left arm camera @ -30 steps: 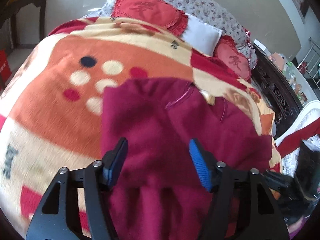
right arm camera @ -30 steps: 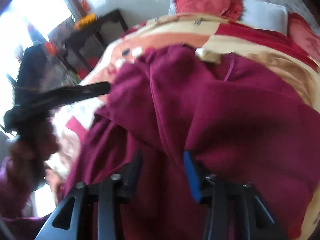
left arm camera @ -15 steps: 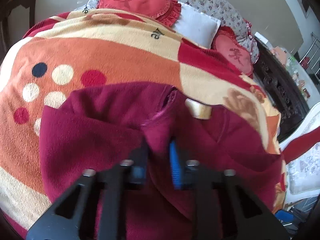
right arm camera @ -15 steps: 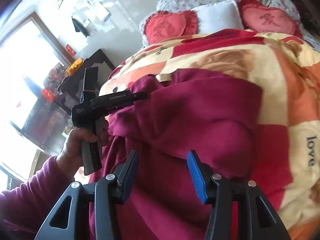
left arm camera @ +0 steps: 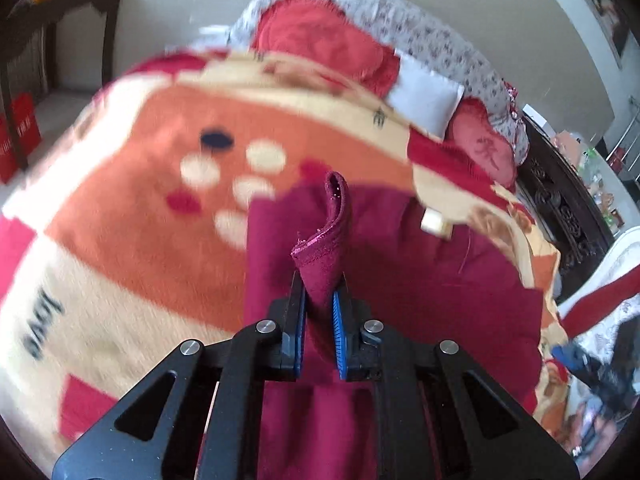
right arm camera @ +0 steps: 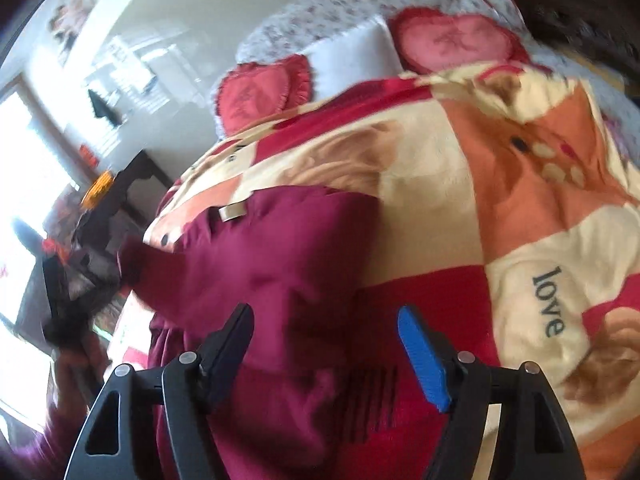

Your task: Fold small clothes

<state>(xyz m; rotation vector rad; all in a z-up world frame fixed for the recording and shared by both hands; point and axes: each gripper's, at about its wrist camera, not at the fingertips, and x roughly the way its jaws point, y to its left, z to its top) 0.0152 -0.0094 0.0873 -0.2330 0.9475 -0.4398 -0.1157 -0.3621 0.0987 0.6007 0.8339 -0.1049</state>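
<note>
A maroon fleece garment [left arm camera: 432, 280] lies on the orange, cream and red blanket [left arm camera: 132, 200] of a bed. My left gripper [left arm camera: 320, 300] is shut on a hemmed edge of the garment [left arm camera: 326, 248], which stands up in a curl between the jaws, lifted off the blanket. In the right wrist view the garment [right arm camera: 280, 256] lies partly folded, with a small tan label [right arm camera: 232, 211] at its far edge. My right gripper [right arm camera: 326, 344] is open and empty above the garment's near right edge. The left gripper shows blurred at the left of that view [right arm camera: 68, 280].
Red heart cushions [left arm camera: 328, 48] and a white pillow [left arm camera: 424, 96] lie at the head of the bed. A dark wooden table [left arm camera: 60, 32] stands at the far left. A dark carved bedside frame [left arm camera: 560, 200] and clutter are at the right.
My left gripper, shut on the garment's edge half a second ago, has lifted it and pulled back to the left. My right gripper has stayed open and swung right over the blanket.
</note>
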